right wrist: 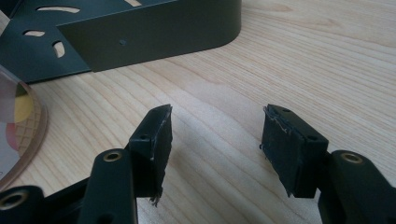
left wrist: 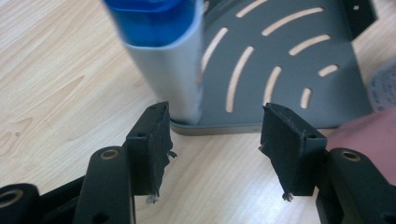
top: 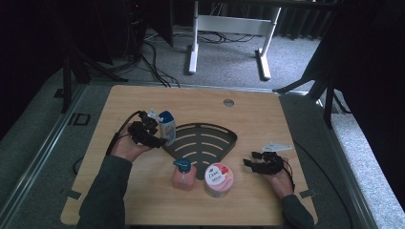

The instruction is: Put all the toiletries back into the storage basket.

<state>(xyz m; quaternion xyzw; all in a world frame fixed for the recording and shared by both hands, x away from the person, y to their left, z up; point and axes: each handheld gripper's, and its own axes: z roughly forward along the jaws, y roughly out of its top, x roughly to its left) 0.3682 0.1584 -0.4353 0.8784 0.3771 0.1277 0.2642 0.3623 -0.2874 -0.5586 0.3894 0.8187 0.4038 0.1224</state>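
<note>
Indoors, a person is sitting at a light wooden table (top: 143, 200), holding a two-jaw gripper in each hand. The left gripper (top: 155, 138) is hovering at the table's left-centre, its jaws standing apart with nothing between them, just short of a bottle (top: 166, 125) with a blue cap. In the left gripper view the left gripper (left wrist: 215, 140) is showing bare wood in its gap while the bottle (left wrist: 170, 70) is standing upright just ahead of the left jaw, at the edge of a dark fan-shaped rack (left wrist: 299, 70) with curved slots.

The rack (top: 224, 136) is lying flat in the middle of the table. Near its front edge a pink pump bottle (top: 184, 175) and a round Dove tub (top: 218, 179) are standing side by side.

The right gripper (top: 251, 160) is resting low on the right side, well apart from the bottle, jaws likewise spread and empty; the right gripper view is showing the right gripper (right wrist: 215, 140) over bare wood grain, with the rack's wall (right wrist: 154, 32) beyond and the tub (right wrist: 18, 126) at the left edge.

Grey carpet (top: 296, 62) is surrounding the table, with a white desk frame (top: 229, 28), black cables (top: 153, 62) and dark curtains (top: 377, 57) behind.
</note>
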